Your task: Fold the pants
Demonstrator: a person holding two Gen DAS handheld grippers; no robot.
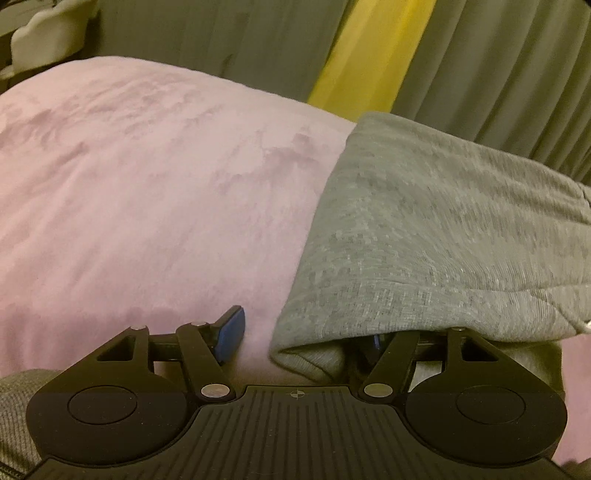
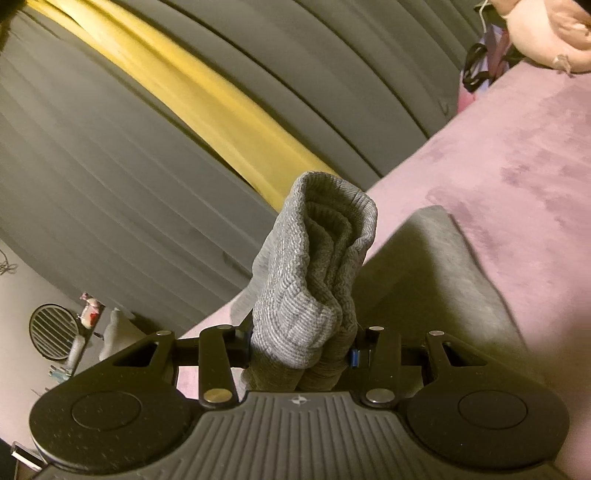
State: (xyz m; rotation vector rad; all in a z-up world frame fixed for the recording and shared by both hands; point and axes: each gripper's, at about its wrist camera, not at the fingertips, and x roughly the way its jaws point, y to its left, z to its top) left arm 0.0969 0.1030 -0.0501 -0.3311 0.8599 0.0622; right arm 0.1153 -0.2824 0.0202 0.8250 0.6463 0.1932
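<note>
The grey knit pants (image 1: 443,229) lie on a pink bedspread (image 1: 129,184), folded over at the right of the left wrist view. My left gripper (image 1: 306,332) is open: its left blue pad (image 1: 232,334) is bare over the bedspread, its right finger is hidden under the pants' folded edge. My right gripper (image 2: 301,349) is shut on a bunched ribbed end of the pants (image 2: 314,266), which stands up between the fingers. More of the pants (image 2: 436,280) lies flat on the bedspread (image 2: 517,166) behind it.
Grey curtains with a yellow strip (image 1: 369,55) hang behind the bed. A pink plush thing (image 2: 543,33) and bags sit at the bed's far end. A round fan (image 2: 53,330) and small items stand on the floor at the left.
</note>
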